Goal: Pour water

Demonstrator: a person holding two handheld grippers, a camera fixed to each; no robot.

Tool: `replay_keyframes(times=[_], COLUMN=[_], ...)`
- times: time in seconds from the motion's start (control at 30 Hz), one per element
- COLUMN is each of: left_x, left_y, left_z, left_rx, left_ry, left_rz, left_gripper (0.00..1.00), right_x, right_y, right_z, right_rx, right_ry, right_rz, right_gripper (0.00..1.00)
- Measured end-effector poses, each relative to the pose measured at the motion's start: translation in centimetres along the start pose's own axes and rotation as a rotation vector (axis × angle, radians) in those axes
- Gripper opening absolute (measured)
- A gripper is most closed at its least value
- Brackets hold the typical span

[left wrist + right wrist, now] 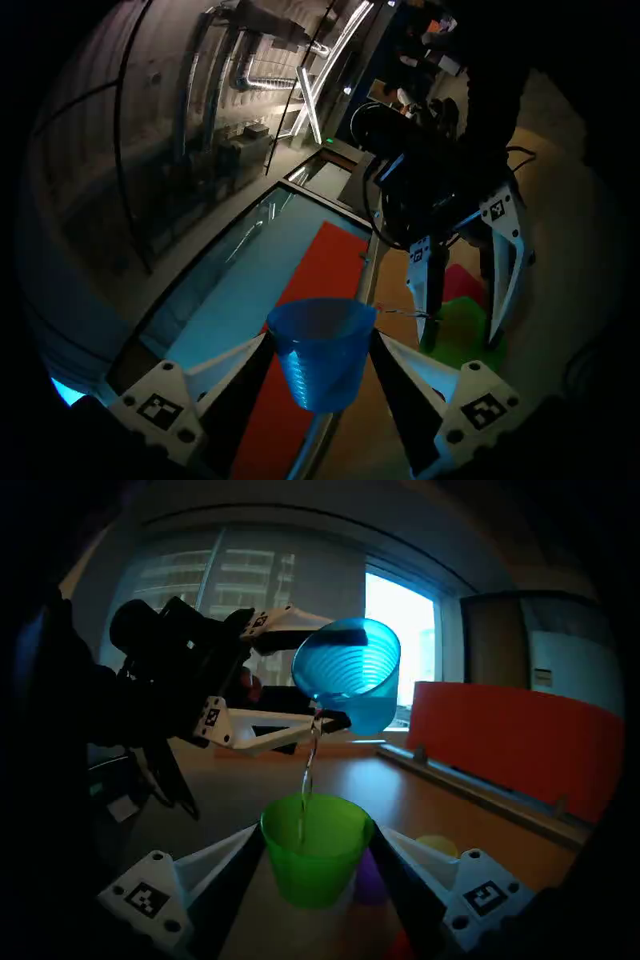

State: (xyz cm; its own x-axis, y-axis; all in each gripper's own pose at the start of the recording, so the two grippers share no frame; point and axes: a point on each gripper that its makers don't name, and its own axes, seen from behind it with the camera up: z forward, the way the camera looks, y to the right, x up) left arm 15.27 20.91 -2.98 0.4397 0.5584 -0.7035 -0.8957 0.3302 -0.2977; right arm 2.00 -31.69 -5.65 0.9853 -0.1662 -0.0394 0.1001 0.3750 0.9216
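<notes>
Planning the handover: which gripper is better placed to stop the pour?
Probably left. The left gripper holds the tilted blue cup, whose stream falls into the green cup; the right gripper just holds that cup upright below.

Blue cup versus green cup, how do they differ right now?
The blue cup is tipped over, pouring; the green cup stands upright. The blue cup is held higher, above the green cup's mouth. Water leaves the blue cup and falls into the green cup. Both are tapered plastic cups, blue in the left gripper, green in the right gripper.
</notes>
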Motion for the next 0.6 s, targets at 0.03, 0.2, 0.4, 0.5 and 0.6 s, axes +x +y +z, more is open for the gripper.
replay_keyframes(times=[0.03,0.2,0.4,0.5,0.6], left_x=[-0.01,-0.02,0.0,0.0,-0.03], left_y=[0.02,0.05,0.01,0.01,0.04], left_z=[0.01,0.06,0.14,0.19,0.24], left_rx=[0.0,-0.001,-0.001,0.0,0.0], left_ry=[0.0,0.0,0.0,0.0,0.0], left_rz=[0.001,0.008,0.016,0.018,0.021], left_gripper=[0.84,0.84,0.84,0.84,0.83], right_x=[0.0,0.01,-0.03,0.01,0.03], right_y=[0.0,0.06,0.05,0.09,0.07], right_z=[0.01,0.01,-0.09,-0.11,-0.1], right_rx=[0.0,0.0,0.001,0.001,0.001], right_ry=[0.0,0.001,-0.001,-0.001,-0.001], right_rz=[0.0,0.0,-0.001,0.0,-0.001], right_gripper=[0.93,0.93,0.93,0.93,0.93])
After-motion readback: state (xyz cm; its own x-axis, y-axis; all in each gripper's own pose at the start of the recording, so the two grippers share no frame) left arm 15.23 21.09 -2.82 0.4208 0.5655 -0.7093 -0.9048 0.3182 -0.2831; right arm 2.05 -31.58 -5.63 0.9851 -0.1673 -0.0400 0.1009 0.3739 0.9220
